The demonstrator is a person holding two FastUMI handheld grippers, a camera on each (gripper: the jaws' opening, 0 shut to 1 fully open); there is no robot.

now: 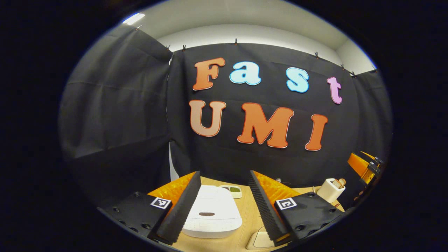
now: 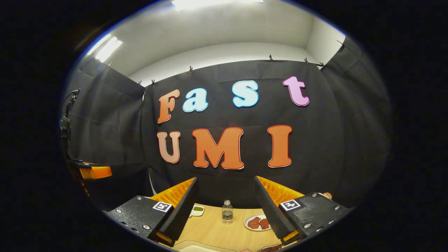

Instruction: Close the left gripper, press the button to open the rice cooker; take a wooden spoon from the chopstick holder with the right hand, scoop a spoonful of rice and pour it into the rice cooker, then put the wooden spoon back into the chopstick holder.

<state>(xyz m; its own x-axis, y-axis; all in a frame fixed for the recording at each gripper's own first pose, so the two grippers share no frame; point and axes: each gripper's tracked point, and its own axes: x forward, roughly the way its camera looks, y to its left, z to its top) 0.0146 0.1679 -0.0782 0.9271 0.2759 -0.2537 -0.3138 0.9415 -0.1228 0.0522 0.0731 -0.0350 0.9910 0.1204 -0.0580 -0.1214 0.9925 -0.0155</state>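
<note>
The left gripper (image 1: 224, 203) hangs above the wooden table (image 1: 250, 213) with its 2 fingers spread wide and nothing between them. The rice cooker (image 1: 211, 211) sits just ahead of the tips, nearer the left finger than the right one, lid down. A dark oval recess on the lid, facing the fingers, is probably the release button (image 1: 207, 214), though it is too small to be sure. As I judge it, the first step is not yet done: the fingers must press together before they can push.

The cooker looks like a rigid plastic shell, heavy enough to stay put under a downward press, but its glossy lid may let a tip slide, so the push should land square on the recess.

Beyond the right finger and well apart from it stands the chopstick holder (image 1: 330, 190), with wooden handle ends (image 1: 338, 182) showing at its top. A wooden spoon is light, stiff and fairly grippy; the free upper handle is the natural place to pinch, lifting straight up so the light-looking holder does not tip.

The right gripper (image 2: 226, 206) is also spread and empty. Between its fingers, farther off on the table, stand a small bottle (image 2: 227, 211) and a plate (image 2: 257, 223) of reddish food, with a small dish (image 2: 198, 210) close to the left finger.
</note>
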